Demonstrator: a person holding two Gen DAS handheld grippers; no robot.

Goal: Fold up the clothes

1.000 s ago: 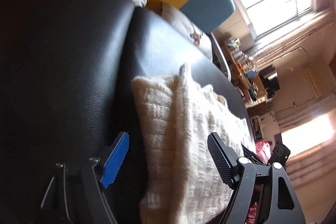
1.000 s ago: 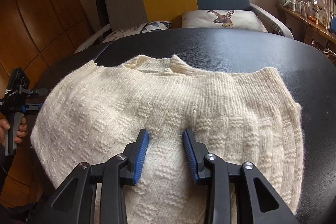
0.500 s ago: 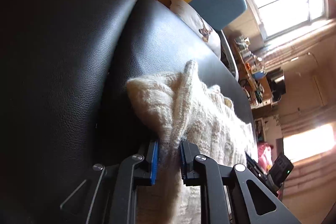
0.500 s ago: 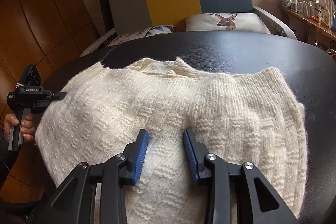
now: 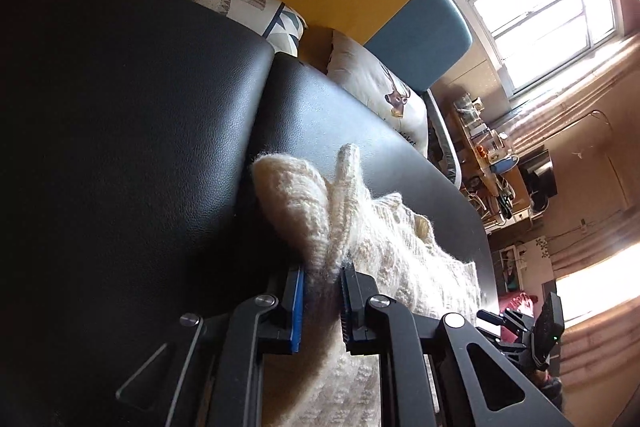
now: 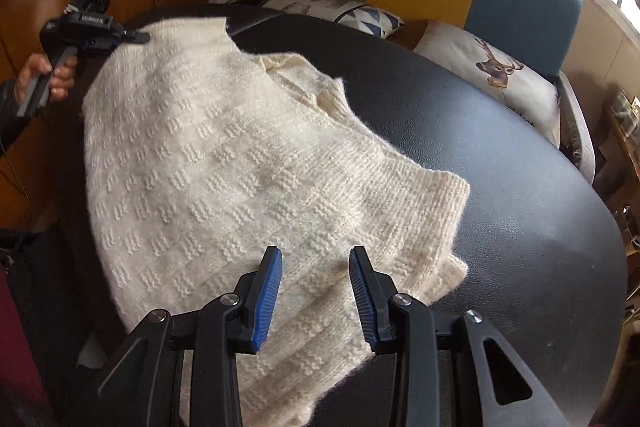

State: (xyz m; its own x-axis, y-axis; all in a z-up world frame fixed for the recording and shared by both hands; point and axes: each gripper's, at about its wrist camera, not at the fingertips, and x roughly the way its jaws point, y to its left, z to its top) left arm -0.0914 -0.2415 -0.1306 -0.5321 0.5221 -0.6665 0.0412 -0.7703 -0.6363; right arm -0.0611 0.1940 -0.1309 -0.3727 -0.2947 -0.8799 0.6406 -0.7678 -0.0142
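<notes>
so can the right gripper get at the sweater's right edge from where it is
Probably yes. The right gripper hovers open over the sweater, and that edge lies bare on the black top with nothing between them.

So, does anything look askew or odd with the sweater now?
Yes. The cream sweater lies crooked on the black table: the left gripper pinches one corner up, and its lower right edge is rumpled.

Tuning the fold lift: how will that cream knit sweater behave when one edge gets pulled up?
Likely floppy: the sweater drapes from the left gripper, shut on its edge, down to the black surface. Probably stretchy and clingy: loose, fuzzy knit. Bulky, so folds may spring open. The right gripper's jaws are apart.
</notes>
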